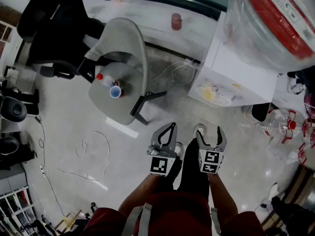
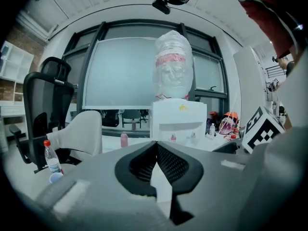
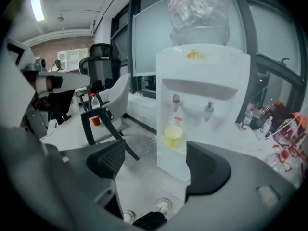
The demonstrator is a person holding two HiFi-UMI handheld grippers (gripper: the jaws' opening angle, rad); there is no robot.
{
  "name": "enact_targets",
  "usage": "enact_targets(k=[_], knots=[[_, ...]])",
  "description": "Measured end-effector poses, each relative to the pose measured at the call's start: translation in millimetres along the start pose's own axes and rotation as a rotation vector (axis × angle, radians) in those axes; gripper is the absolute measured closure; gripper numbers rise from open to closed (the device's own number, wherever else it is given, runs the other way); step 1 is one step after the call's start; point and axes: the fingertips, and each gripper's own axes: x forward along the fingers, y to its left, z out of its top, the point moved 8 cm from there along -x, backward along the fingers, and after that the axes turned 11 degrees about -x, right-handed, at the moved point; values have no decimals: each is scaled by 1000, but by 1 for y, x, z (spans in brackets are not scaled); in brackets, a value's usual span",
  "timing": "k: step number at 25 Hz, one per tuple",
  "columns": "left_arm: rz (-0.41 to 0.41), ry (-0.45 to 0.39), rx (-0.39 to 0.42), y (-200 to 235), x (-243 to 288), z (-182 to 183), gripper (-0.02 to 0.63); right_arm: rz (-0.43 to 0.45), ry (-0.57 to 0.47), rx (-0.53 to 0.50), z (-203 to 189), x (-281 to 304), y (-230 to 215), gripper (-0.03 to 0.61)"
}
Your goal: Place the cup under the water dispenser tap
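Note:
A yellow cup [image 3: 173, 136] stands on the drip tray of the white water dispenser [image 3: 202, 81], below its red tap [image 3: 176, 101]; the head view shows this cup [image 1: 209, 93] too. A blue cup [image 1: 114, 92] rests on the grey chair seat [image 1: 123, 58] beside a red-capped bottle [image 1: 104, 79]. My left gripper [image 1: 172, 126] is shut and empty, its tips meeting [image 2: 156, 146]. My right gripper [image 1: 209, 132] is open and empty, held well back from the dispenser with the yellow cup seen between its jaws [image 3: 159, 165].
A black office chair [image 1: 54, 28] stands far left. Cables [image 1: 93, 146] trail over the floor. A pink bottle [image 1: 176, 21] sits on the window sill. Empty plastic bottles [image 1: 283, 124] lie right of the dispenser. The person's shoes [image 3: 161, 207] show below.

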Motion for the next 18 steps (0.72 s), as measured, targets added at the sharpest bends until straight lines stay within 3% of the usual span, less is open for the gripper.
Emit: enact_targets(k=[13,18], knots=[[-12,-57,20,-19,-29,100,614,-166,-271,47,105,-120,-42,193],[-45,-144,68,-29,-34,160,614,-236,-400,-7,152,-166,-58,192]])
